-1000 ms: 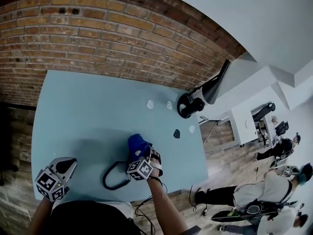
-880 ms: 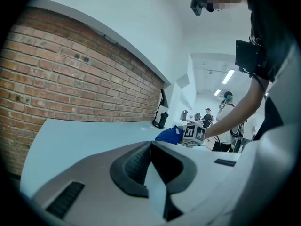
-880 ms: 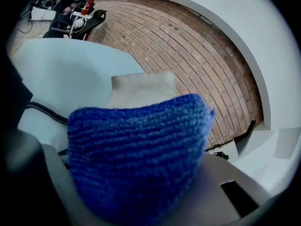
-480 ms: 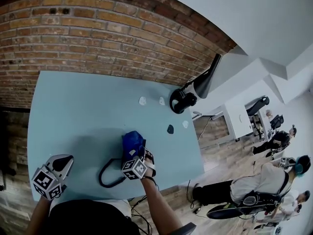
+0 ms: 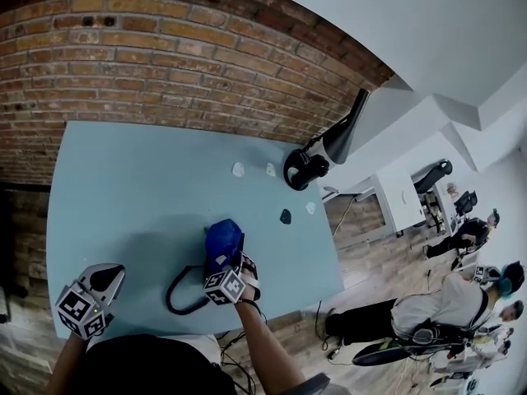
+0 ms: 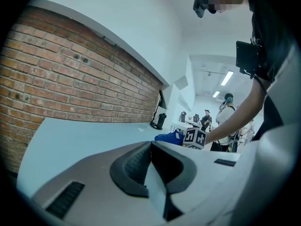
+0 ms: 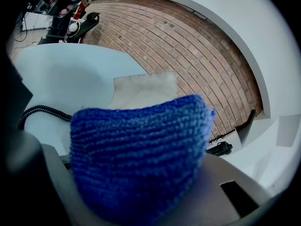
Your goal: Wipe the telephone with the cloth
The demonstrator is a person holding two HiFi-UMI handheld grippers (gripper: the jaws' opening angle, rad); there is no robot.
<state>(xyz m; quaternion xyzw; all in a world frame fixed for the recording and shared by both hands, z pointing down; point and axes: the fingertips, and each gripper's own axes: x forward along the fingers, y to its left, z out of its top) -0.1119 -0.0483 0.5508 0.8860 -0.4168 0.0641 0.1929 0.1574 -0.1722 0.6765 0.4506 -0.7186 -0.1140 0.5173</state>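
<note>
- pale blue tabletop (image 5: 140, 179) fills my head view, with a red brick wall (image 5: 165, 64) behind it and a few people standing off on the wooden floor to the right.
- my right gripper (image 5: 232, 262) sits near the table's front edge, its jaws clamped on a bunched blue knitted cloth (image 5: 222, 237) that swells out beyond the tips.
- just past the cloth in the right gripper view i see the pale beige telephone (image 7: 141, 91); in the head view it is mostly hidden under the cloth and gripper.
- a black coiled cord (image 5: 183, 296) loops on the table just left of that gripper.
- my left gripper (image 5: 105, 278) hangs over the front left corner, well apart from the phone, jaws closed together with nothing between them.
- small white scraps (image 5: 238, 169) and a black stand (image 5: 305, 169) lie near the far right corner.
</note>
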